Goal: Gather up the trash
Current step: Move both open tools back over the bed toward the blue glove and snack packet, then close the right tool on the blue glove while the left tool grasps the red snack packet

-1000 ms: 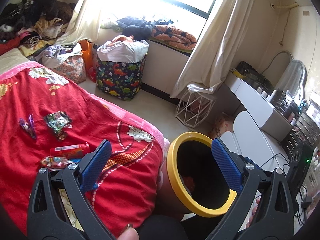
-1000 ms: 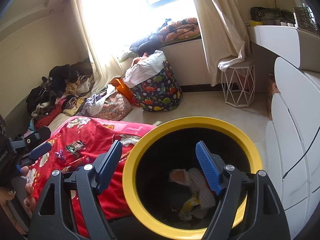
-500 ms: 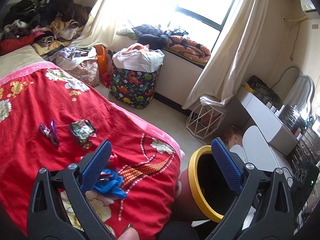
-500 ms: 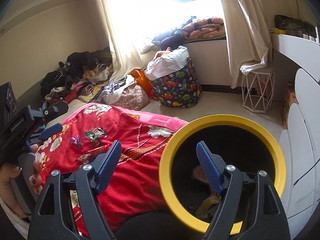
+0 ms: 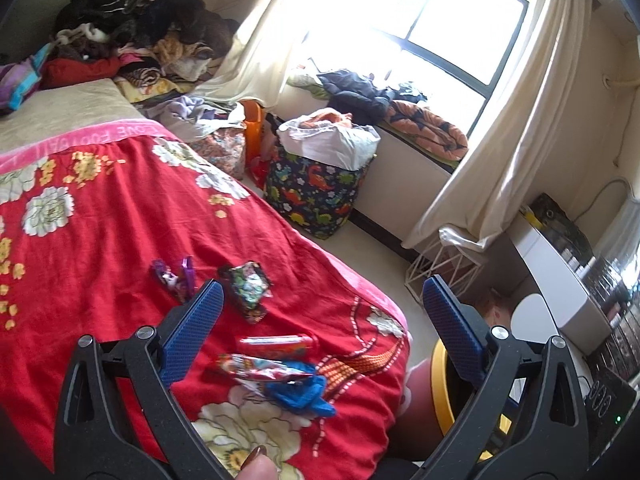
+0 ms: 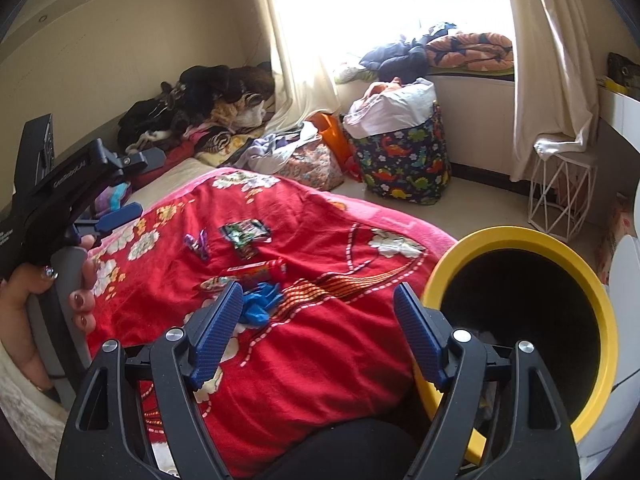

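The yellow-rimmed round black bin point(image 6: 516, 320) stands on the floor just beside the bed's red flowered blanket point(image 6: 320, 344); on the blanket lie the crumpled blue plastic wad point(image 5: 302, 390), a red tube point(image 5: 276, 345), a glossy striped wrapper point(image 5: 260, 368), a dark printed packet point(image 5: 248, 286) and a purple wrapper point(image 5: 176, 274); all probably light, crinkly and slippery, best pinched across the middle or a raised fold; the left claw point(image 5: 320, 328) and right claw point(image 6: 318, 334) both gape empty above them.

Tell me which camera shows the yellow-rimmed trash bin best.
The right wrist view: the yellow-rimmed trash bin shows its whole rim and dark inside, beside the red blanket. The left wrist view catches only a sliver of rim behind the open left gripper.
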`<state>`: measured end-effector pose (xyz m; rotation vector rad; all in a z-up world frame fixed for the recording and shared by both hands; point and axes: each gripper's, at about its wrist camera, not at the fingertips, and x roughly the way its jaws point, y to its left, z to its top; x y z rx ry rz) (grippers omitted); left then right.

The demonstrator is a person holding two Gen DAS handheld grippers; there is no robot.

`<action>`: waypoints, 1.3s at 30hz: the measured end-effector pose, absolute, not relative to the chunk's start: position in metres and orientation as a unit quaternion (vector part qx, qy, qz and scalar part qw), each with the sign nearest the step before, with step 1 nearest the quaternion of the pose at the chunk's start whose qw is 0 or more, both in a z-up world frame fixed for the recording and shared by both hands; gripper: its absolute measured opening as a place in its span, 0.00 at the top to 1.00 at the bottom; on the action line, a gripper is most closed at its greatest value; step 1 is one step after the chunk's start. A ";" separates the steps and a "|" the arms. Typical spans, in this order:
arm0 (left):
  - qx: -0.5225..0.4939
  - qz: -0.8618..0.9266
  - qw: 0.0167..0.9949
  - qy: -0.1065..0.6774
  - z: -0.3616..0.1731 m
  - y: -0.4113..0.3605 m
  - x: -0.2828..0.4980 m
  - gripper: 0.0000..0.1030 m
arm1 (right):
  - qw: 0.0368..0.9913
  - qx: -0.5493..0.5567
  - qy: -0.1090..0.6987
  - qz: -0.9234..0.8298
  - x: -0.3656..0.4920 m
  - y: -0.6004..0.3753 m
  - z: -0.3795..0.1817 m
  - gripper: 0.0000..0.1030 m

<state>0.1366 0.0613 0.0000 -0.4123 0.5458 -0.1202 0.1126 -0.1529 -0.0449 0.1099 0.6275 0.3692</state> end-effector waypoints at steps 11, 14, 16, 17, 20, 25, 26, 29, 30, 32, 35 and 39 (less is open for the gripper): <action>-0.220 -0.020 0.928 0.300 -0.025 0.099 0.139 0.11 | 0.920 0.025 0.327 0.214 0.122 -0.115 -0.057 0.27; -0.229 -0.015 0.920 0.318 -0.038 0.105 0.141 0.12 | 0.916 0.020 0.334 0.220 0.127 -0.108 -0.061 0.27; -0.235 -0.016 0.914 0.331 -0.047 0.107 0.143 0.17 | 0.914 0.015 0.339 0.224 0.130 -0.103 -0.066 0.27; -0.242 -0.016 0.908 0.341 -0.053 0.109 0.144 0.19 | 0.912 0.013 0.342 0.228 0.131 -0.100 -0.069 0.27; -0.255 -0.017 0.897 0.361 -0.068 0.111 0.147 0.29 | 0.904 0.011 0.353 0.241 0.138 -0.092 -0.078 0.27; -0.277 -0.023 0.879 0.387 -0.087 0.112 0.151 0.39 | 0.893 0.013 0.376 0.249 0.151 -0.082 -0.094 0.31; -0.288 -0.024 0.873 0.393 -0.093 0.113 0.151 0.40 | 0.891 0.010 0.379 0.250 0.153 -0.080 -0.097 0.33; -0.302 -0.029 0.862 0.405 -0.103 0.111 0.153 0.40 | 0.885 0.006 0.390 0.254 0.161 -0.074 -0.108 0.38; -0.301 -0.028 0.861 0.408 -0.106 0.109 0.154 0.40 | 0.883 0.006 0.394 0.254 0.163 -0.072 -0.111 0.39; -0.301 -0.031 0.858 0.414 -0.111 0.108 0.157 0.40 | 0.877 0.011 0.406 0.258 0.169 -0.068 -0.118 0.41; -0.308 -0.030 0.853 0.421 -0.119 0.107 0.160 0.40 | 0.871 0.014 0.417 0.261 0.175 -0.063 -0.127 0.43; -0.318 -0.034 0.847 0.426 -0.128 0.107 0.164 0.40 | 0.862 0.020 0.432 0.264 0.182 -0.059 -0.136 0.47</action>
